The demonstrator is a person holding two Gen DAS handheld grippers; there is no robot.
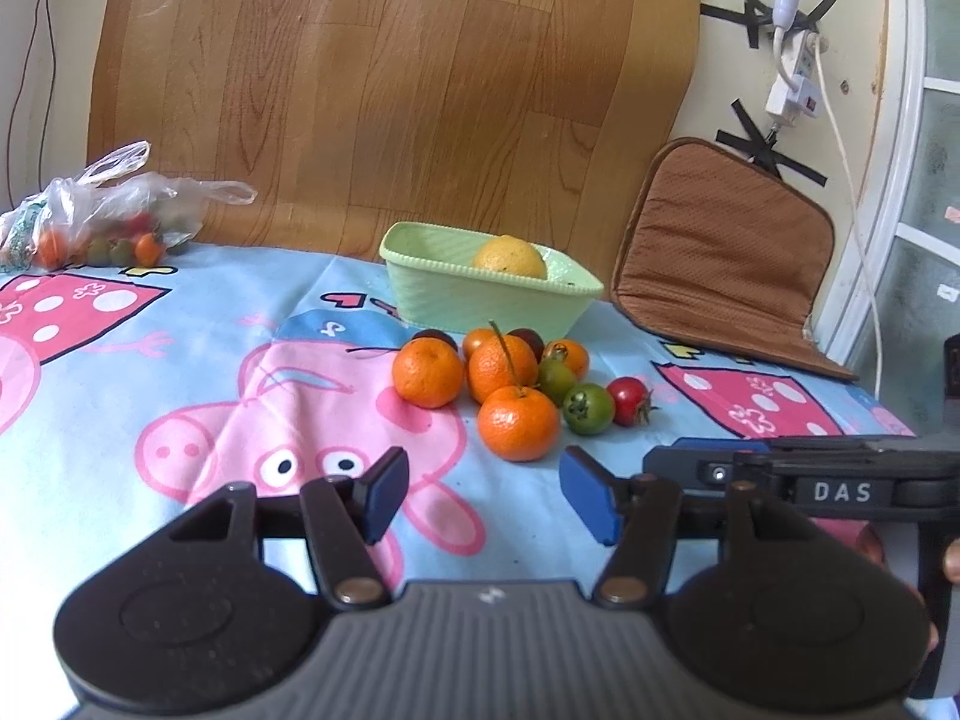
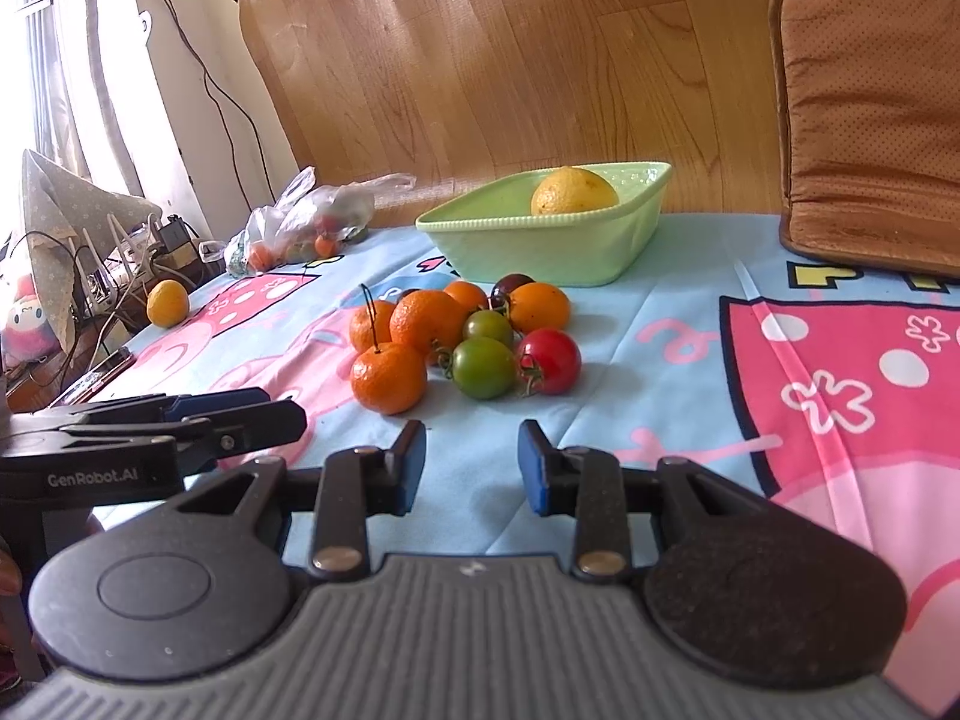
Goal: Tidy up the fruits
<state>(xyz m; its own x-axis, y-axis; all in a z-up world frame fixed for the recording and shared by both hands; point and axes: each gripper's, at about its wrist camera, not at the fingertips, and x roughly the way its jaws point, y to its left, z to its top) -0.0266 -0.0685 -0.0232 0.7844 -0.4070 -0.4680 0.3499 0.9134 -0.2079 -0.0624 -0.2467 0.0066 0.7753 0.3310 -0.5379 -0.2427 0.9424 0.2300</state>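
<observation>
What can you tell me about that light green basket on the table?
The green basket is a pale mint, shallow rectangular tub, seemingly plastic, with sloping ribbed walls and a beaded rim. It sits upright on the cartoon tablecloth, near the wooden board at the back. Inside lies one large yellow citrus fruit, nothing else visible. The pile of tangerines and tomatoes lies just in front; whether any touches it is unclear. Neither gripper is near it.

Bench under a cartoon-print cloth (image 1: 180, 360); green basket (image 1: 480, 306) at twelve o'clock, fruit pile (image 1: 498, 384) in front, plastic bag (image 1: 102, 222) at ten, brown cushion (image 1: 726, 264) at two.
</observation>
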